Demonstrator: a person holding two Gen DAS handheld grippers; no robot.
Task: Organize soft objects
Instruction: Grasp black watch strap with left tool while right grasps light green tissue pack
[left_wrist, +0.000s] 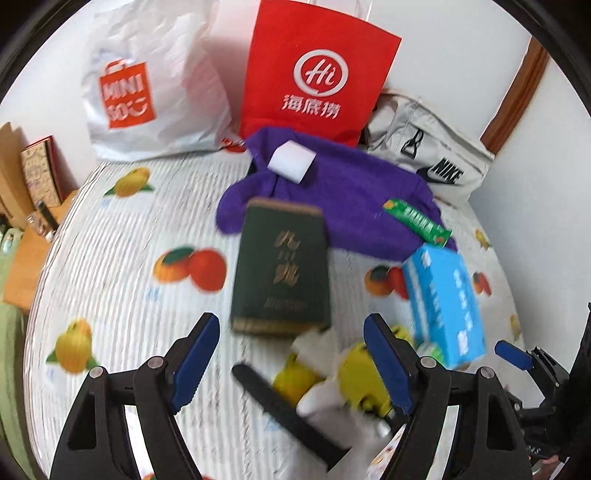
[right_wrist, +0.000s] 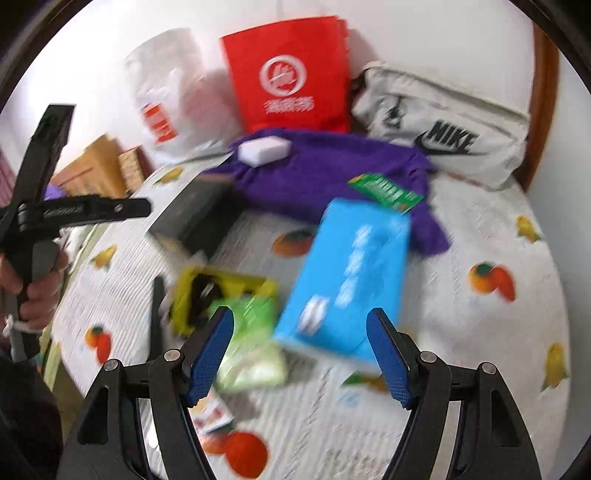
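A purple cloth (left_wrist: 343, 199) (right_wrist: 325, 177) lies at the back of the fruit-print bedsheet, with a white sponge (left_wrist: 291, 162) (right_wrist: 263, 148) and a green tube box (left_wrist: 417, 221) (right_wrist: 386, 192) on it. A dark green book (left_wrist: 282, 269) lies in front of my left gripper (left_wrist: 291, 358), which is open and empty. A blue tissue box (right_wrist: 347, 273) (left_wrist: 443, 299) lies ahead of my open, empty right gripper (right_wrist: 303, 354). A green soft pack (right_wrist: 251, 343) lies by its left finger.
A white Miniso bag (left_wrist: 147, 92), a red paper bag (left_wrist: 317, 74) and a grey Nike bag (right_wrist: 443, 125) stand against the wall. A yellow item (left_wrist: 354, 373) and a black comb (left_wrist: 284, 402) lie near the left gripper. A wooden bedside stand (left_wrist: 26, 266) is at left.
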